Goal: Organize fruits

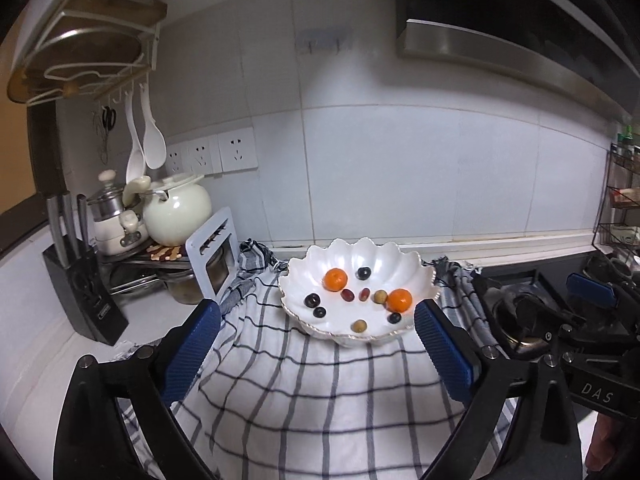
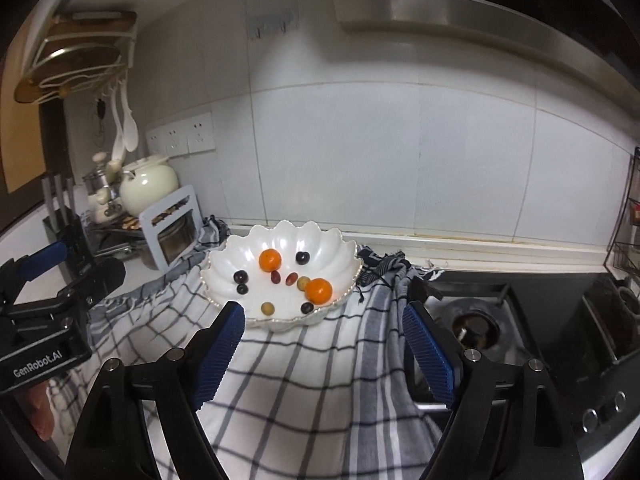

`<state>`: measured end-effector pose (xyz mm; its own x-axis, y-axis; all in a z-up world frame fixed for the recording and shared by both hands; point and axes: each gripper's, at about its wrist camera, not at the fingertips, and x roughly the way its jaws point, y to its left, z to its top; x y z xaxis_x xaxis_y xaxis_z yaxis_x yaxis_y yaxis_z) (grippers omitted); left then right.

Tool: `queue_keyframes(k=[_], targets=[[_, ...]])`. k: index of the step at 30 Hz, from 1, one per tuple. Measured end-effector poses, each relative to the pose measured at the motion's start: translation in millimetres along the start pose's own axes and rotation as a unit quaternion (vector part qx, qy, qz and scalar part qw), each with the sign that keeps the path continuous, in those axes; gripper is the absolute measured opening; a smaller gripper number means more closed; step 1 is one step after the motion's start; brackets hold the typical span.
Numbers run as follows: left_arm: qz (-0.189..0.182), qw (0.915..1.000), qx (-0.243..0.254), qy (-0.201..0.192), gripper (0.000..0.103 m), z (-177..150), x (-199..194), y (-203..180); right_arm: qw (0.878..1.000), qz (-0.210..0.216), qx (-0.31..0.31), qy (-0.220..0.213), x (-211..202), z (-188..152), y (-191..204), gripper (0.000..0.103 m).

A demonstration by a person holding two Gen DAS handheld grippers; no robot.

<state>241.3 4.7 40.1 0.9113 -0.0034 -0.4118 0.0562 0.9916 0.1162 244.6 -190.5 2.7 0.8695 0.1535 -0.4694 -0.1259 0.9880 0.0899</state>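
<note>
Left wrist view: left gripper (image 1: 316, 344) and right gripper (image 2: 323, 350) gape empty; bowl (image 1: 416, 276) apparently sits on loose cloth (image 1: 300, 392), so snagging could tip fruit.

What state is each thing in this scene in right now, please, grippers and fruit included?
Left gripper: open, empty.
Right gripper: open, empty.
White scalloped bowl: upright on the cloth, holding all the fruit.
Two oranges: loose in the bowl, apart.
Grapes: scattered in the bowl.
Checked cloth: spread out, bunched at the back.
Gas burner: unlit.
</note>
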Motion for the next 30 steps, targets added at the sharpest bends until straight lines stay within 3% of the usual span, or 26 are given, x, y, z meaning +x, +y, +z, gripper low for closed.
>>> queue_keyframes(k=[16,30], targets=[[0.0,1.0,-0.009,-0.003,0.103,-48.2,-94.6,-6.6,1.0,-0.002,-0.011,-0.018,-95.6,-47.0,0.8,0.082],[-0.01,0.9999,-0.006,-0.009,0.103,-68.6,-138.2,-10.0,1.0,-0.001,-0.008,-0.019,-140.3,-72.7,1.3,0.082]])
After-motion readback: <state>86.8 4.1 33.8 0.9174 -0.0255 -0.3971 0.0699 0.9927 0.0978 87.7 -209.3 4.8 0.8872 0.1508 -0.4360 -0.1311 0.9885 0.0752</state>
